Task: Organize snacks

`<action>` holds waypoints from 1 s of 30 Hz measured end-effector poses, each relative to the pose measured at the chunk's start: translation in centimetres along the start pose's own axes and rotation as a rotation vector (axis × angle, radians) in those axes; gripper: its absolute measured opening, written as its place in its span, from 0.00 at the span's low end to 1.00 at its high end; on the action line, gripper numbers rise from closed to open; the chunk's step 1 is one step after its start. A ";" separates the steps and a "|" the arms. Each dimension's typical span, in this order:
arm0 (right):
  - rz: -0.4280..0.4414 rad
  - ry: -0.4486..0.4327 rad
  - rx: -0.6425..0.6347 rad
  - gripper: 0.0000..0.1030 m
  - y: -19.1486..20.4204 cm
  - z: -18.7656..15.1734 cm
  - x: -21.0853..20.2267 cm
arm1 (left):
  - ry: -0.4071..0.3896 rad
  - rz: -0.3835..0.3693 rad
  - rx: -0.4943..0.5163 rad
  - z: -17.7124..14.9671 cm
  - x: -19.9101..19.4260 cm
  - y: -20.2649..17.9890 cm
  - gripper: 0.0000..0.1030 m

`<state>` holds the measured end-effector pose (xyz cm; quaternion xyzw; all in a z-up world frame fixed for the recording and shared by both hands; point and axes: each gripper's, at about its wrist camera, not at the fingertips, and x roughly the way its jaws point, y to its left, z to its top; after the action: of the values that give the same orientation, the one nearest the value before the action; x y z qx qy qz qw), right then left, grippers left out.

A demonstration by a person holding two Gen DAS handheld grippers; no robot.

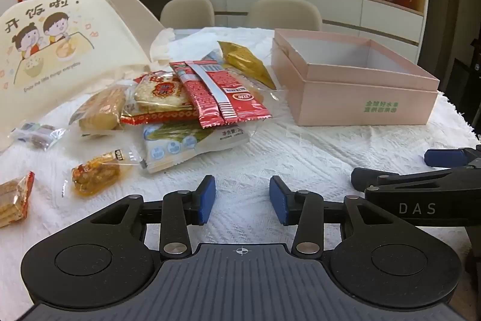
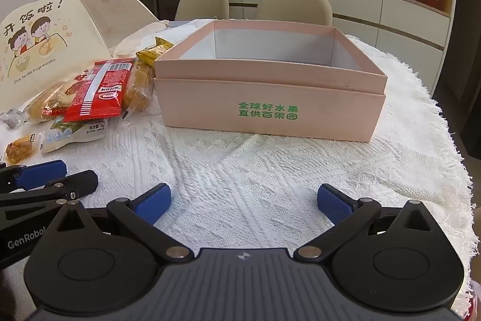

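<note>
The surface (image 2: 255, 176), covered with a white woven cloth, carries a pink cardboard box (image 2: 270, 107) that stands open and, as far as its inside shows, holds nothing yet. To the left of the box lies the pile of snacks (image 1: 186, 104), loose on the cloth: a red sachet (image 1: 222, 95) on top, a rice cracker pack (image 1: 159, 95) under it, a yellow packet (image 1: 246, 63) closest to the box, and a small orange snack (image 1: 93, 173) apart in front. The task seems to be at its very beginning, because no snack is in the box. The right gripper (image 2: 243, 203) faces the box with its fingers spread wide and nothing between them. The left gripper (image 1: 242, 199) points toward the pile, its fingers partly apart and also empty, above bare cloth. The next move probably asks the left gripper to go forward to one packet, perhaps the near orange one, and close on it gently, since the wrappers look thin and slippery.
</note>
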<state>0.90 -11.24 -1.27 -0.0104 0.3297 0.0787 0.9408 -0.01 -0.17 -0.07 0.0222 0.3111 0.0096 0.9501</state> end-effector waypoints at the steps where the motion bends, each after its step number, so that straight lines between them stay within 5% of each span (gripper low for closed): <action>1: 0.000 -0.001 0.000 1.00 0.0 0.0 0.0 | 0.000 -0.002 -0.002 0.0 0.0 -0.1 0.45; 30: 0.000 0.000 -0.001 1.00 0.0 0.0 0.0 | 0.002 -0.025 -0.034 0.0 -0.1 0.1 0.45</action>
<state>0.93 -11.26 -1.26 -0.0109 0.3295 0.0786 0.9408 -0.04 -0.04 0.01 0.0023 0.3119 0.0027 0.9501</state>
